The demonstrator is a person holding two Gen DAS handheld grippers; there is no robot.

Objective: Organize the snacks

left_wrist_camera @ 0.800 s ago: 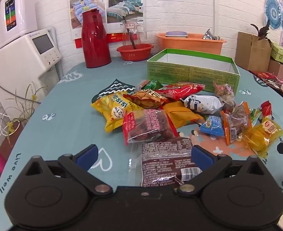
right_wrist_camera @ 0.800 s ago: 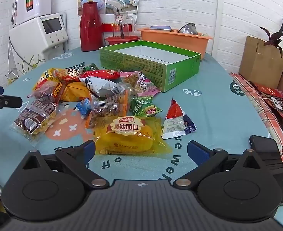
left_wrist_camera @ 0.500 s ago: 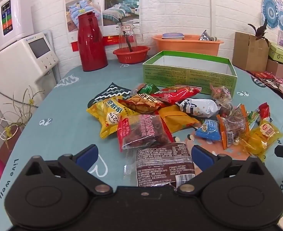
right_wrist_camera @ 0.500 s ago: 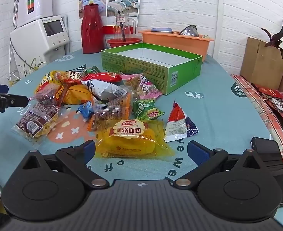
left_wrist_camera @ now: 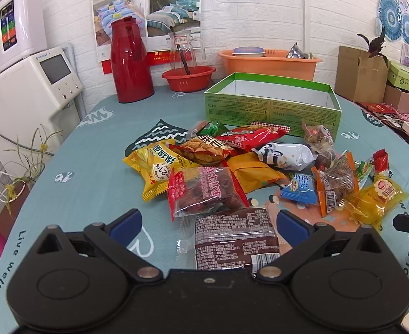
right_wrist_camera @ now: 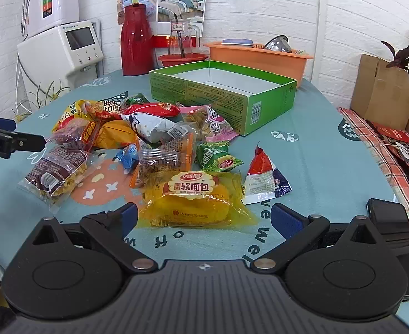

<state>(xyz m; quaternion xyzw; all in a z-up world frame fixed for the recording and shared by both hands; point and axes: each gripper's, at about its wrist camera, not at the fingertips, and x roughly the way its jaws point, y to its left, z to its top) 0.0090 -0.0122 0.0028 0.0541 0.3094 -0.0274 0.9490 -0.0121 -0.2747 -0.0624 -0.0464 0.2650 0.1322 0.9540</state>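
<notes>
Both grippers hover over the teal table [left_wrist_camera: 93, 150] and nothing is held. The left gripper [left_wrist_camera: 208, 224] has its blue-tipped fingers spread wide, and the brown snack packet [left_wrist_camera: 235, 238] lies on the cloth between them, untouched. Over on the right, the right gripper [right_wrist_camera: 203, 215] is just as wide apart, poised at the near edge of the yellow soft-bread packet [right_wrist_camera: 193, 197]. The snack pile [left_wrist_camera: 232, 161] sprawls across the middle of the table, and just beyond it, at the far side, sits the open green box [right_wrist_camera: 224, 94], nothing visible inside. A black phone [right_wrist_camera: 393, 239] rests near the right edge.
</notes>
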